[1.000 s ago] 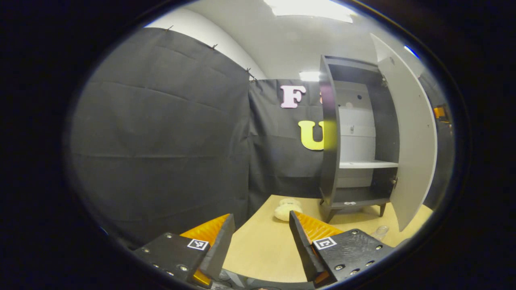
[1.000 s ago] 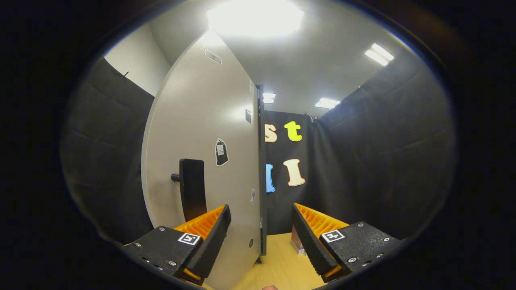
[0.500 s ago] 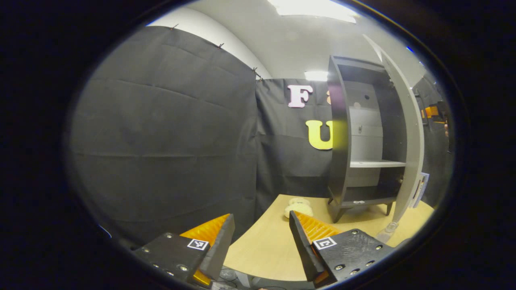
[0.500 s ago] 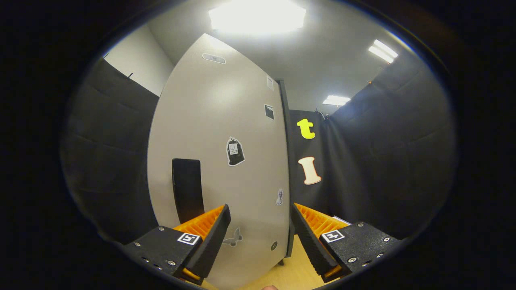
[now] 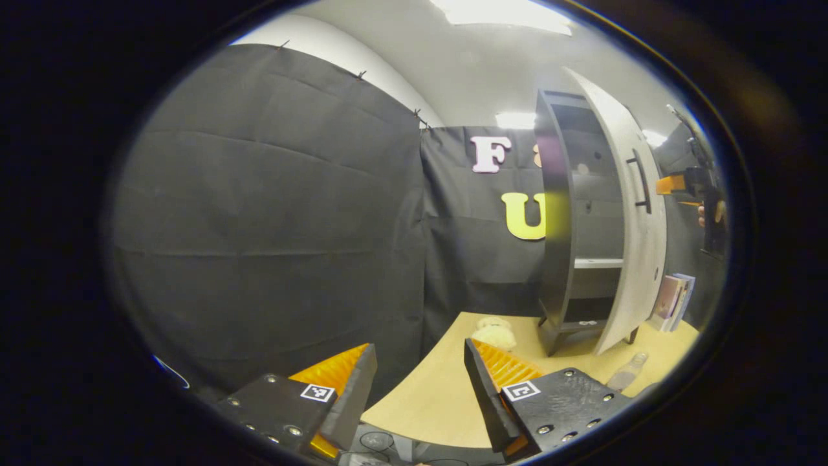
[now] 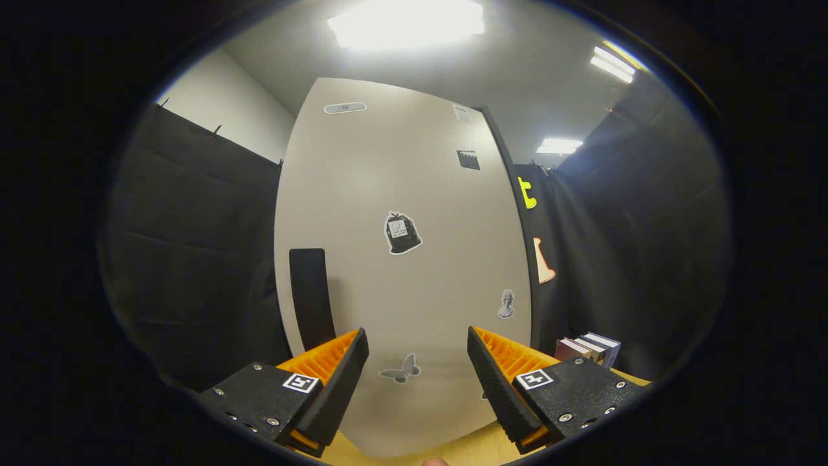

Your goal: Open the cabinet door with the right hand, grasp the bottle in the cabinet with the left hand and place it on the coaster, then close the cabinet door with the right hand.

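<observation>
**Q:** Door position: what differs from one second ago, and what follows for the task?

**A:** The cabinet door [image 5: 637, 213] has swung most of the way toward the cabinet [image 5: 557, 220]. In the left gripper view, right of centre, the interior opening is now a narrow strip; one second ago the shelf [image 5: 598, 263] and both compartments were fully exposed. In the right gripper view the door's outer face has turned to fill the centre of the frame. Judgement: the closing step is nearly complete; the door is not yet flush.

**Q:** Gripper states?

**A:** The right gripper [image 6: 417, 375] is spread wide, with nothing between its fingers, facing the door panel; contact cannot be confirmed. The left gripper [image 5: 419, 388] is also spread wide and empty, low in its frame above the table [image 5: 427, 395].

**Q:** Location of the bottle?

**A:** The bottle [image 5: 626, 372] stands on the table at lower right of the left gripper view, outside the cabinet. The coaster beneath it cannot be made out.

**Q:** Materials and shapes?

**A:** Door: flat, matte, pale panel with small stickers and a dark vertical bar handle [image 6: 310, 298]. Cabinet: dark carcass on short legs. Bottle: clear, slim. Table: pale wood-grain. A fluffy cream object [image 5: 495, 334] lies near the cabinet; books [image 6: 588, 347] stand beside it.
</observation>
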